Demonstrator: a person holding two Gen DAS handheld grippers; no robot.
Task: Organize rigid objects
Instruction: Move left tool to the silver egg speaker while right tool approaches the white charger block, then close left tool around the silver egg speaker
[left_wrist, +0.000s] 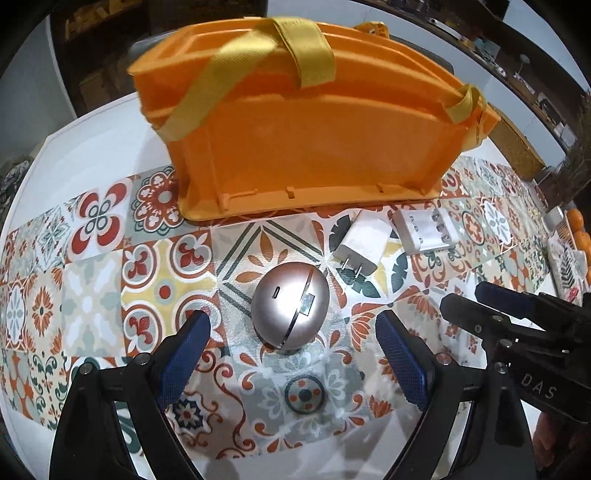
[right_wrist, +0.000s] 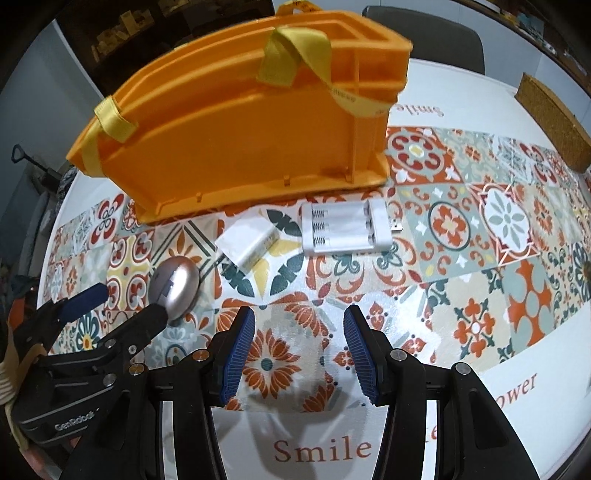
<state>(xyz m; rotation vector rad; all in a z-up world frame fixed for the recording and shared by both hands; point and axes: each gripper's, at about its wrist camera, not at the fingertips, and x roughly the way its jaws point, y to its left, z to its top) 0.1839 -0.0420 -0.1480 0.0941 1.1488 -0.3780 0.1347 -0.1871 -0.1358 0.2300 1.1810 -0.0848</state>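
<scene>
On the tablecloth (right_wrist: 461, 373) printed "Smile", left gripper (right_wrist: 122, 302) marked "GenRobot", right gripper (left_wrist: 461, 299) "DAS", both jaws released.

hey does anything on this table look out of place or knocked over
Nothing looks spilled or broken. The silver egg-shaped gadget, white plug adapter and white battery charger lie loose on the tiled mat in front of the orange organizer rather than in it. Both the left gripper and right gripper are open and empty.

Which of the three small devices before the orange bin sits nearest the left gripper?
The silver egg-shaped device, directly between the open left gripper fingers; the others lie farther right.
</scene>
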